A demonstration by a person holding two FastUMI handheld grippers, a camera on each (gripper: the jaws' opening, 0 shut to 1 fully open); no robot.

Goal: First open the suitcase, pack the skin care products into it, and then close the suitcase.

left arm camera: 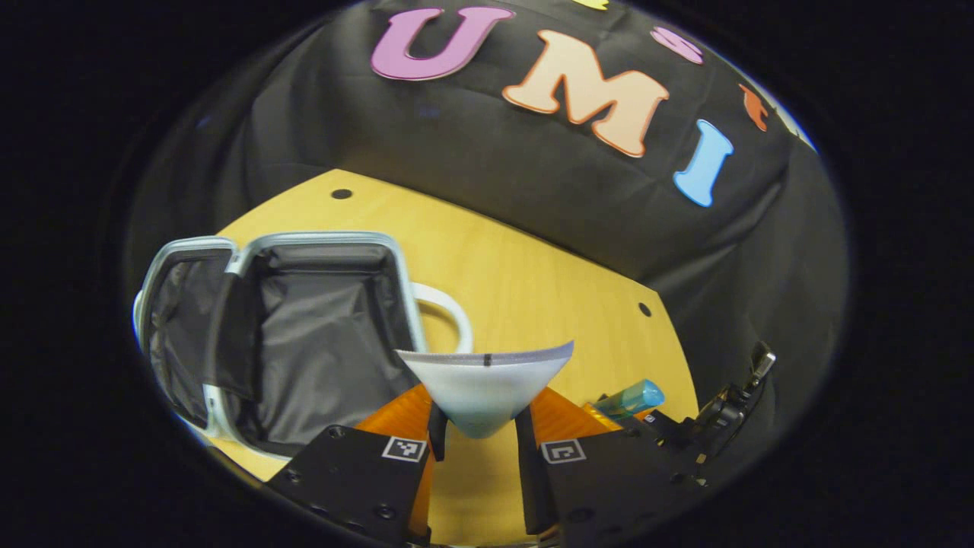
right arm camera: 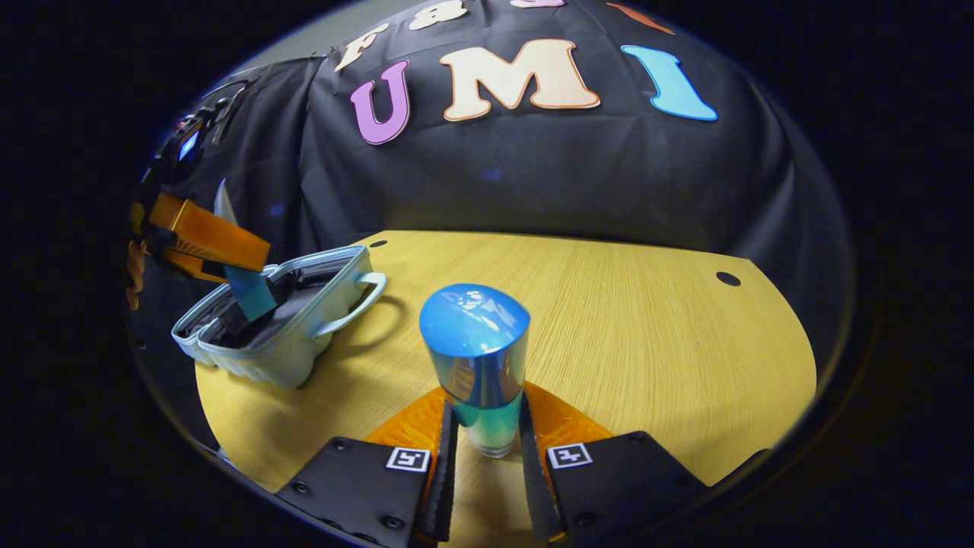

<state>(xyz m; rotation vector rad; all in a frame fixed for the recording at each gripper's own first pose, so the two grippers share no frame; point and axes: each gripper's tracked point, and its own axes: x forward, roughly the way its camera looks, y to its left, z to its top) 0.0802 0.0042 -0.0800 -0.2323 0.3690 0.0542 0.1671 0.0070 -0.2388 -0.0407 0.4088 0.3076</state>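
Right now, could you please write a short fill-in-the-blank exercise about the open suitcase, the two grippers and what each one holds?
1. The pale blue hard-shell suitcase on the wooden table lies ____, showing its dark lining.
2. The right gripper is shut on a shiny blue ____.
3. The left gripper is shut on a white, fan-shaped ____.
4. The suitcase's curved handle points toward the ____ of the table.

Missing words: open; bottle; tube; middle

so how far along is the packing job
Done: the suitcase lies open on the table. In hand: the left gripper holds a white tube near the case, and the right gripper holds a blue bottle. Left: both go inside, then close it.
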